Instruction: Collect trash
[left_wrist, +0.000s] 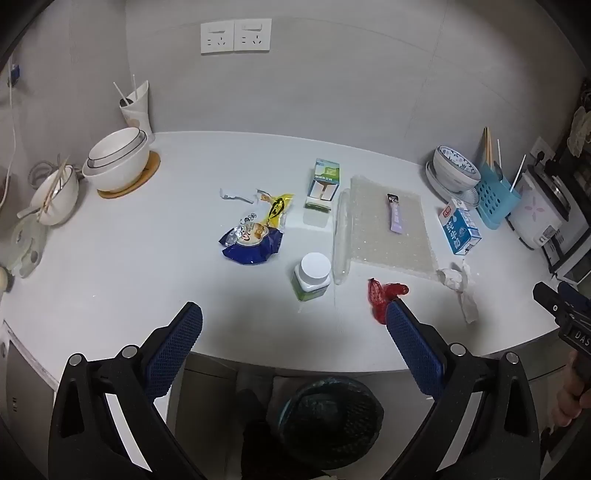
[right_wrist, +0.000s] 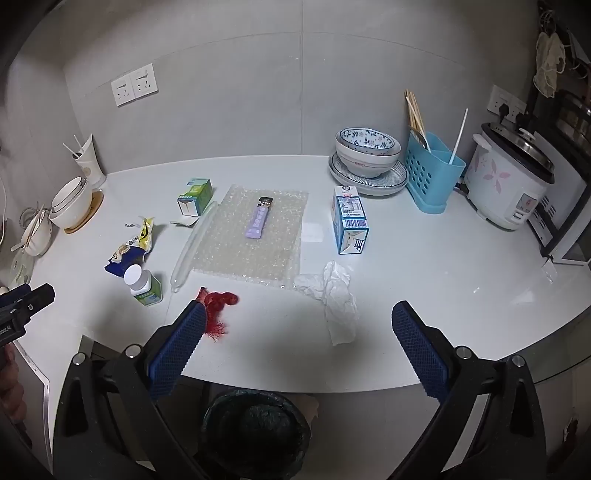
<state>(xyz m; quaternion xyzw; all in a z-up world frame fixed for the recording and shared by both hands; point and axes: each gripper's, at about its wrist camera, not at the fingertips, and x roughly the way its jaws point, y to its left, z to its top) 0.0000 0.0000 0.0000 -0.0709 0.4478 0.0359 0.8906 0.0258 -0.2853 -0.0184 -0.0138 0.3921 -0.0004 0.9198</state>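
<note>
1. "DAS" in pale letters on the black body of the right gripper (left_wrist: 576, 334), at the counter's right end.
2. Print on the blue-and-white milk carton (left_wrist: 460, 230), just right of the bubble wrap (left_wrist: 388, 229), is too small to read.

Hidden, cropped and unreadable parts

The red net scrap (left_wrist: 384, 295) is partly covered by a finger pad in both views, so its full outline cannot be made out. The black bin (right_wrist: 255, 428) under the table (right_wrist: 424, 266) loses its near rim behind the gripper frames and the bottom edge, and its dark inside cannot be read. Print on the milk carton (right_wrist: 349, 221), the green-labelled bottle (left_wrist: 310, 277) and the snack bag (left_wrist: 255, 236) is too small to read. The rice cooker (left_wrist: 543, 214) is cut by the left view's dim right margin.
</note>
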